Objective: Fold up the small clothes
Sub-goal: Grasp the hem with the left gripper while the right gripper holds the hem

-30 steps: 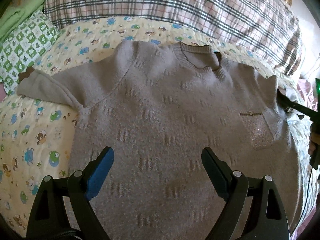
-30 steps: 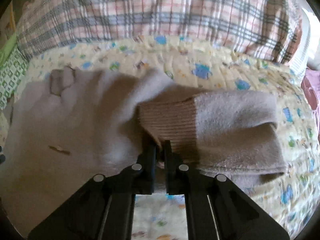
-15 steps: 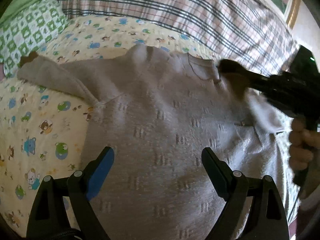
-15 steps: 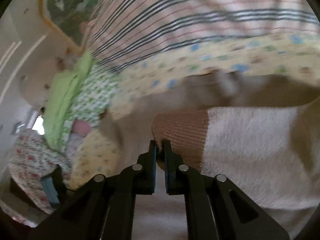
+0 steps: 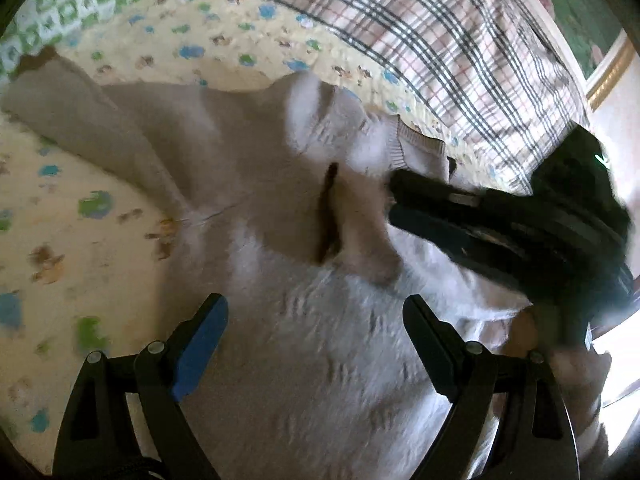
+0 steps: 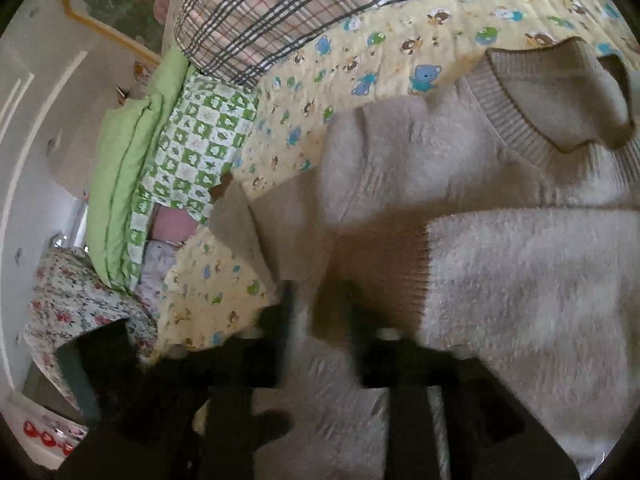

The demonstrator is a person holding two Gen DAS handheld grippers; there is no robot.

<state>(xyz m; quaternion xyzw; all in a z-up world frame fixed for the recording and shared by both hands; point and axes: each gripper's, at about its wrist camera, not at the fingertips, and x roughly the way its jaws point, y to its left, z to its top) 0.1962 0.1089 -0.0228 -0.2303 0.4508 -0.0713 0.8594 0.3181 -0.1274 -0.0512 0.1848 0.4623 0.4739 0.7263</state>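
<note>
Both tools gape: left tool (image 5: 316, 340) above sweater (image 5: 320, 360), right tool (image 6: 320, 312) beside sleeve (image 6: 520, 280).

A yellow animal-print quilt (image 5: 80, 184) covers the bed, with a plaid pillow (image 5: 440, 40), a green checkered pillow (image 6: 196, 148) and a framed picture (image 6: 116, 4) behind.

A bed dressed in layered prints is sitting in soft daylight.

A yellow quilt (image 6: 404, 32) with cartoon animals is covering the bed, a plaid blanket (image 5: 436, 40) is lying bunched along its far edge, and a green-and-white checked pillow (image 6: 196, 148) is resting beside a plain green cushion (image 6: 120, 168). A floral cloth (image 6: 76, 304) is draping over the near corner. A gold-framed picture (image 6: 116, 4) is hanging on the pale wall (image 6: 36, 92), and bright light is glaring in at the right of the left wrist view.
</note>
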